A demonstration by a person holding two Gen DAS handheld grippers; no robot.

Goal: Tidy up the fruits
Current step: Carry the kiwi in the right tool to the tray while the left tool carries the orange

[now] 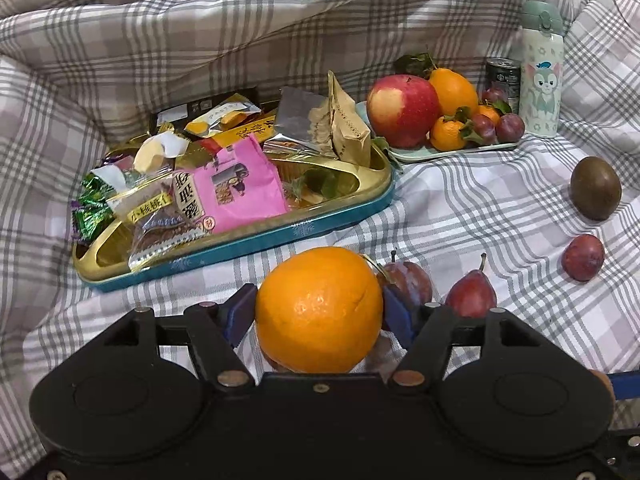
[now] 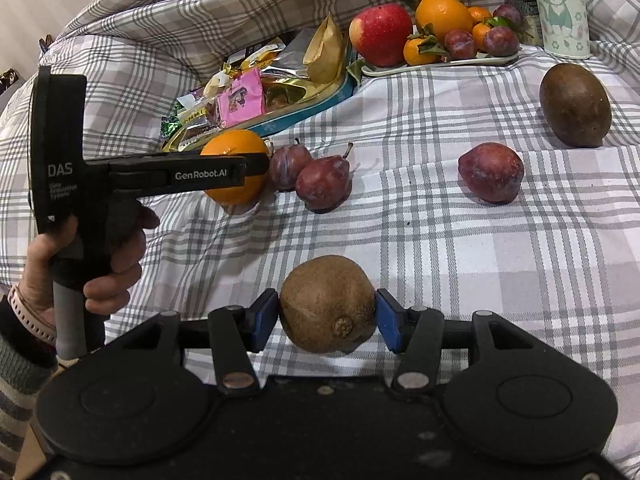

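- Flanking an orange (image 1: pixel 319 309) on the checked cloth (image 1: pixel 460 208), the left gripper (image 1: pixel 318 312) has its jaws spread wide, pads apparently clear of the peel.
- Right gripper (image 2: pixel 327 314): clamped on a kiwi (image 2: pixel 327 304).
- Plums (image 2: pixel 491 172) lie loose nearby.
- Fruit tray (image 1: pixel 452 150) stands behind.

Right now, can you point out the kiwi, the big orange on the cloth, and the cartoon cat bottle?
kiwi (image 2: pixel 327 304), right wrist view, its fuzzy front face.
big orange (image 1: pixel 319 309), left wrist view, middle of its peel.
cartoon cat bottle (image 1: pixel 541 92), left wrist view, the printed cat on its side.
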